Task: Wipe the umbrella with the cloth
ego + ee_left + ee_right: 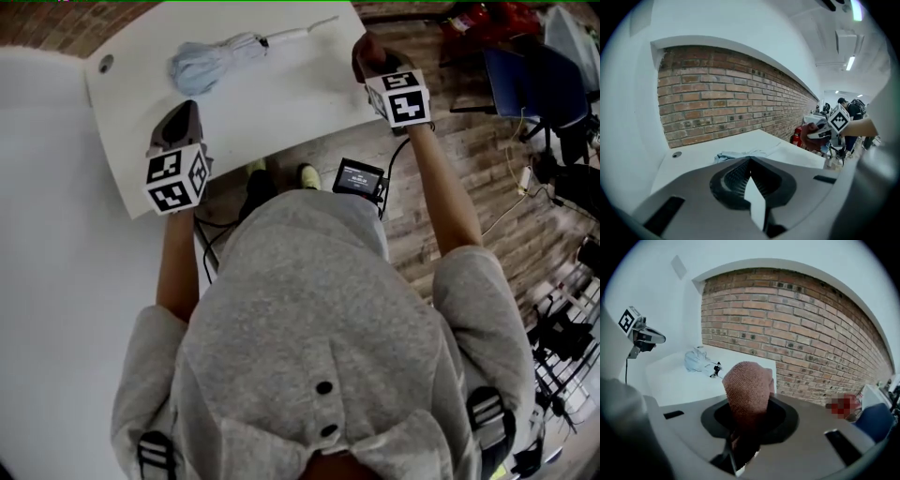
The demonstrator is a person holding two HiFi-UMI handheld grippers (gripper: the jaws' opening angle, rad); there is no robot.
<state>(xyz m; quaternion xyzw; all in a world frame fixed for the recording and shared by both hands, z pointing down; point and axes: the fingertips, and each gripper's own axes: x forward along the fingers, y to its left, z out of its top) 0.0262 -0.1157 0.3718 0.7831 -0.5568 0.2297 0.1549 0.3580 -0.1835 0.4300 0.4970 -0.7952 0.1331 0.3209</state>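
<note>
Well, the left tool (750,161) is closed on nothing, over the table (281,103). Ahead of it lies the folded umbrella (211,61): light, floppy fabric, stiff at its handle (291,36), probably the best hold. The right tool (736,437) pinches the soft cloth (747,385). No writing is readable.

Head cam overhead; all share umbrella (211,61)

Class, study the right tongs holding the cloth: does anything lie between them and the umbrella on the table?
Nothing visible does. The right tongs grip the cloth, and only bare white table lies between them and the folded umbrella.
</note>
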